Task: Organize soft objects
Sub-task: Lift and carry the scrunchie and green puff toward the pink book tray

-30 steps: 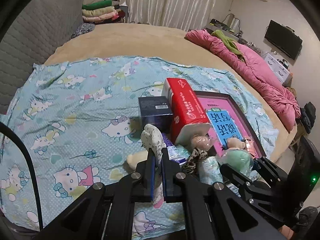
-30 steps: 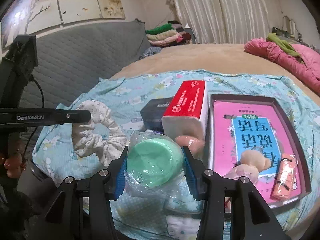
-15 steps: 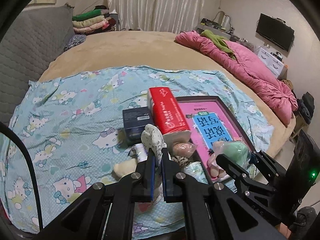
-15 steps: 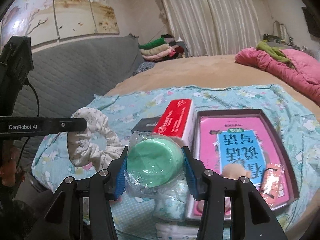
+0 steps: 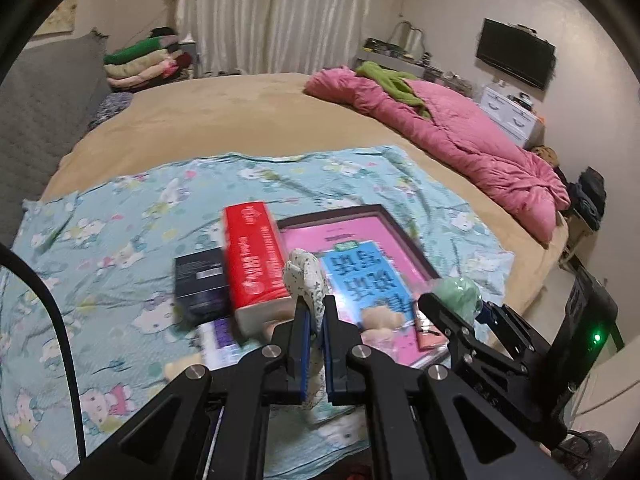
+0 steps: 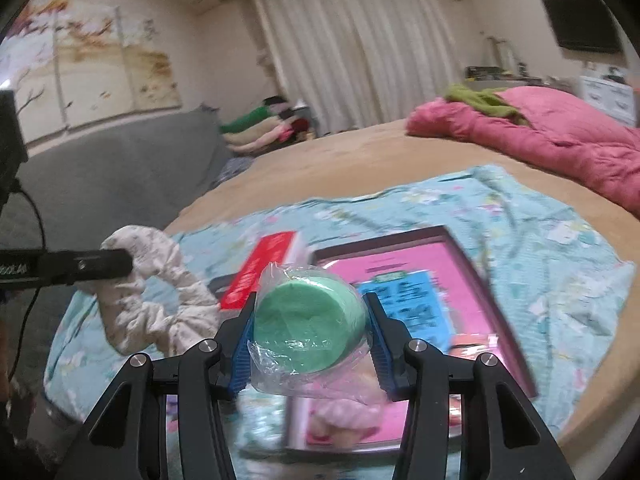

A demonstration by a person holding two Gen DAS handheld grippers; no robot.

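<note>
My left gripper (image 5: 314, 314) had its jaws clamped on a pale printed fabric scrunchie (image 5: 306, 280), whose loop stuck up past the tips and hung down between the arms. From the right wrist view the same scrunchie (image 6: 160, 288) dangled off to the left of my right jaws, pinched in the left tool's black finger (image 6: 80, 266).

My right gripper (image 6: 310, 324) had its jaws clamped on a green round sponge (image 6: 308, 326) wrapped in clear plastic, the wrap bulging out below the pads. In the left wrist view that sponge (image 5: 460, 294) sat to the right of my left jaws, held well above the bed.

Beneath and ahead of both jaws lay a Hello Kitty sheet (image 5: 112, 248) carrying a red tissue pack (image 5: 254, 264), a dark box (image 5: 200, 284) touching its left side, and a dark-framed tray (image 5: 404, 236) with a pink booklet inside. A small plush toy (image 5: 378, 318) lay on the tray's near end, just right of my left jaws. Farther ahead a pink quilt (image 5: 452, 136) was bunched on the bed.
</note>
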